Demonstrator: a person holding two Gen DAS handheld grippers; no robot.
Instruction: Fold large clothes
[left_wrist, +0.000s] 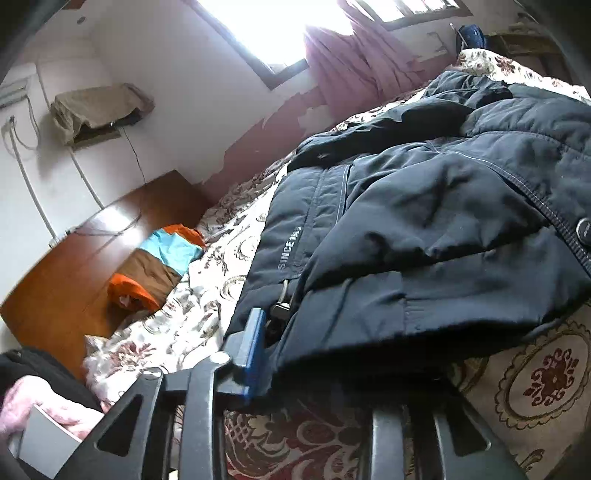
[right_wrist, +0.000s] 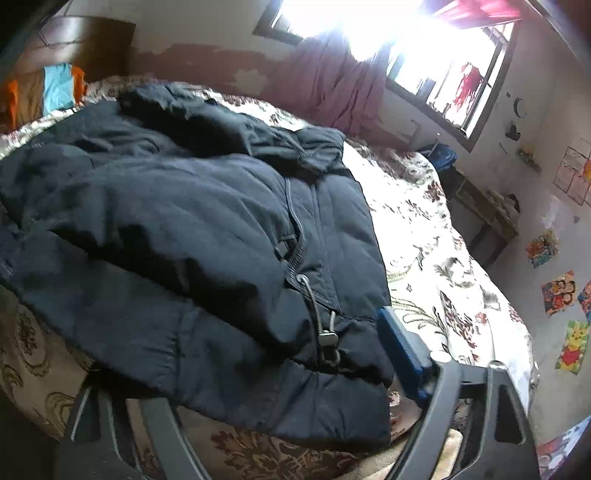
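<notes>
1. Jacket (left_wrist: 424, 229), dark navy and padded, spread across the patterned bedspread (left_wrist: 546, 373); sleeves folded in over the front, hem nearest the cameras.
2. Left gripper (left_wrist: 325, 373) at the hem's left corner; jaws apart, blue pad (left_wrist: 253, 354) just beside the fabric edge, other finger hidden under the hem.
3. Right gripper (right_wrist: 258, 384) at the hem's right corner; jaws apart, blue pad (right_wrist: 400, 354) just beside the fabric, opposite finger covered by the jacket.
4. Drawcord toggle (right_wrist: 327, 338) lying on the front near the hem.
5. Orange, blue and brown cloth (left_wrist: 155, 266) bunched against the wooden headboard (left_wrist: 85, 266), well apart from the jacket.
6. Pink curtain (right_wrist: 332, 88) hanging below the bright window (right_wrist: 369, 22).
</notes>
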